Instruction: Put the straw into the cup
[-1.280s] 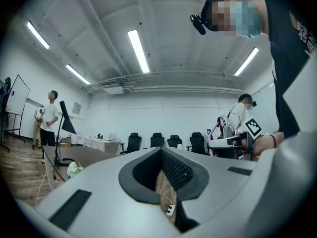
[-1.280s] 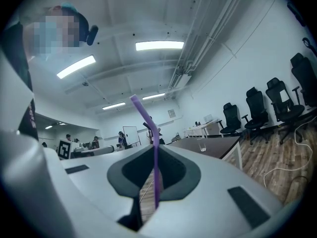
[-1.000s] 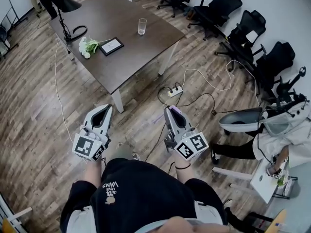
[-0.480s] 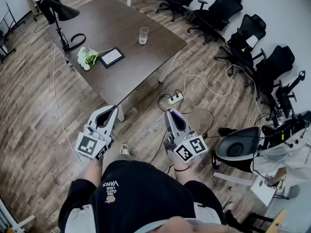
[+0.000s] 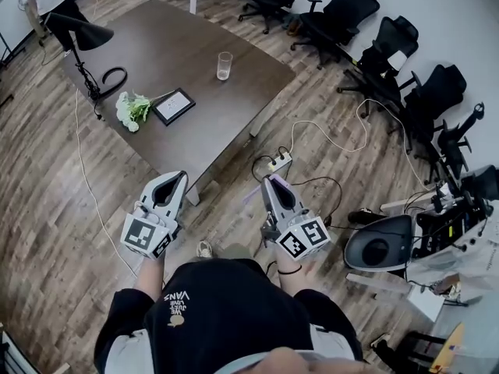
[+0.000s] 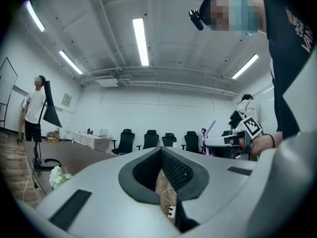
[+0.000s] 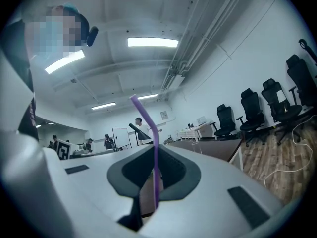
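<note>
One part looks done: the right hand-held gripper has its jaws pinched on the purple straw, which stands upright between them, its bent top leaning left. The left hand-held gripper has its jaws together with nothing between them. The cup, a clear glass, stands upright on the table, well apart from both, and no straw shows in it. Most of the task is left, I judge: carrying the straw over the rim, lowering it in and letting go.
</note>
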Demonstrator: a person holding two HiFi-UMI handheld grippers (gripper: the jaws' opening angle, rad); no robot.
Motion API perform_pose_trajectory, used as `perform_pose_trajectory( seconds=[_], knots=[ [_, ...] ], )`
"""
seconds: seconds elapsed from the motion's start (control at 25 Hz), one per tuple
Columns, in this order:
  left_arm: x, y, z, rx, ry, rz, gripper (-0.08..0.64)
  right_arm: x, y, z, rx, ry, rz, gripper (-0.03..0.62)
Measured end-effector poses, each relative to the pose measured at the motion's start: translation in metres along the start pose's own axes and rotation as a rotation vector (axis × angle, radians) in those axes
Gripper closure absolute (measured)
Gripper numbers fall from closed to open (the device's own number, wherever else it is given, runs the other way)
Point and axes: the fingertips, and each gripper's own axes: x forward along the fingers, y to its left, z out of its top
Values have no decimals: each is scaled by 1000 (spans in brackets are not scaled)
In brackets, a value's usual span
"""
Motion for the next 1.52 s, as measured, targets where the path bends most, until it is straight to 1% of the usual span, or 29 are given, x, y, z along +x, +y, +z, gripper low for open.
perform_pose_trajectory(
  seconds=[0.12, 0.32, 0.48, 0.68, 0.96, 1.12, 1.28, 1.4, 1.52],
  knots=[
    [11, 11, -2, -15, 4, -9, 554, 13, -6, -3, 3, 12, -7, 558],
    [40, 21, 2, -7, -7, -11, 554, 29, -27, 4, 1, 14, -1, 558],
    [66, 29, 5, -12, -4, 12, 554, 46, -51, 12, 2, 18, 14, 558],
    [102, 38, 5, -1, -9, 48, 554, 72, -83, 23, 3, 25, 61, 558],
    [147, 43, 5, 0, -4, 112, 554, 93, -127, 35, 8, 38, 123, 558],
    [166, 42, -1, 5, -1, 129, 554, 104, -147, 34, 8, 55, 150, 558],
    [180, 46, -9, -10, 13, 135, 554, 118, -159, 29, 16, 74, 164, 558],
    [190, 56, -15, -19, 23, 137, 554, 131, -164, 24, 20, 87, 167, 558],
    [201, 75, -15, -15, 19, 139, 554, 150, -171, 22, 16, 89, 154, 558]
  ],
)
